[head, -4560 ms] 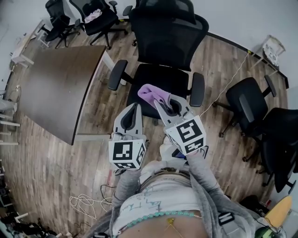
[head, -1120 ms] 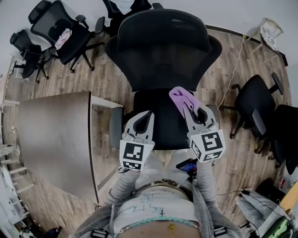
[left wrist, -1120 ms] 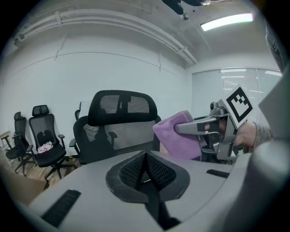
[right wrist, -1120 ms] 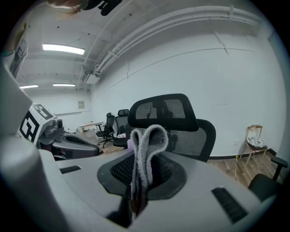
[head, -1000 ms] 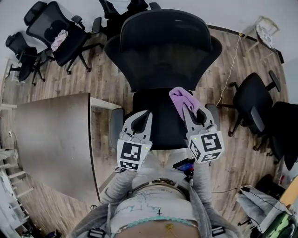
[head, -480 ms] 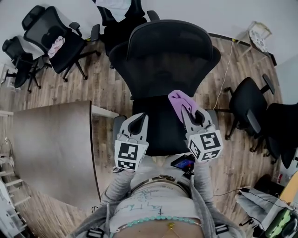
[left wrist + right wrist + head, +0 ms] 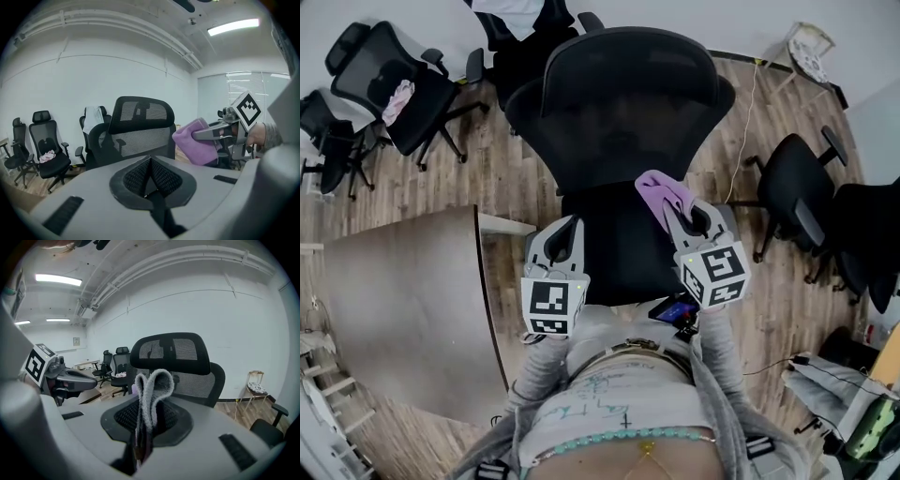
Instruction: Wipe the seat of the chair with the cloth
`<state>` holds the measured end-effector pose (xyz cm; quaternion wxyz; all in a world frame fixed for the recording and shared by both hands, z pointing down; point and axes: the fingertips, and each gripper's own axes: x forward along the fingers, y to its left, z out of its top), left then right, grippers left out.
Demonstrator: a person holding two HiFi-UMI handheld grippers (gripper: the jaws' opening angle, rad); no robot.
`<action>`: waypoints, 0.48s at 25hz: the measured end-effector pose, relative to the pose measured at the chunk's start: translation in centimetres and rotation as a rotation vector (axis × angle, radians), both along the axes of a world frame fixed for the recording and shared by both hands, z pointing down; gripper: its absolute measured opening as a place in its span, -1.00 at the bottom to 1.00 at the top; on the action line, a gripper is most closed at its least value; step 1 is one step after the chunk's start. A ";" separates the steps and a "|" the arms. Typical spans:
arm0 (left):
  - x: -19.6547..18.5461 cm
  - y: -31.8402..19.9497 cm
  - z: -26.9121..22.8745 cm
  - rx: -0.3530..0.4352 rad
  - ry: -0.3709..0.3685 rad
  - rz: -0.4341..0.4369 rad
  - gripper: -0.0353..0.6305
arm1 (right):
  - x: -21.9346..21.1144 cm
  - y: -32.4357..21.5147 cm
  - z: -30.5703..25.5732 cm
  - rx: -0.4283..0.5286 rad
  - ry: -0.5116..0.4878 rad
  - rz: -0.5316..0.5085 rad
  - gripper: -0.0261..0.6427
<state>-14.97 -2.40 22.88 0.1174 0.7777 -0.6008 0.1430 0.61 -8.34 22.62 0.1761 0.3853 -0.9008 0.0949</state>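
The folded, fuzzy purple cloth (image 7: 659,190) is pinched tight in the right gripper (image 7: 673,208) over the black chair seat (image 7: 609,242) at its back right corner, left gripper (image 7: 570,225) closed and empty by the left edge.

1. In the head view, the near edge of the seat (image 7: 614,239) is lost to me behind the left tool (image 7: 565,230) and right tool (image 7: 677,211).
2. The pinched end of the cloth (image 7: 659,189) is buried between the right tool's closed jaws.
3. In both gripper views the tool's own body blocks the seat; I see only the backrest (image 7: 140,122).
4. A black chair (image 7: 874,239) is cut by the right edge.
5. The pale bundle (image 7: 397,94) on a far chair (image 7: 431,103) is too small to identify.
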 end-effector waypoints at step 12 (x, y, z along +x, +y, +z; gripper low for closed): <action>-0.5 -0.2 2.3 -0.049 -0.008 -0.039 -0.89 | 1.0 -1.0 1.8 -0.030 0.023 -0.009 -0.77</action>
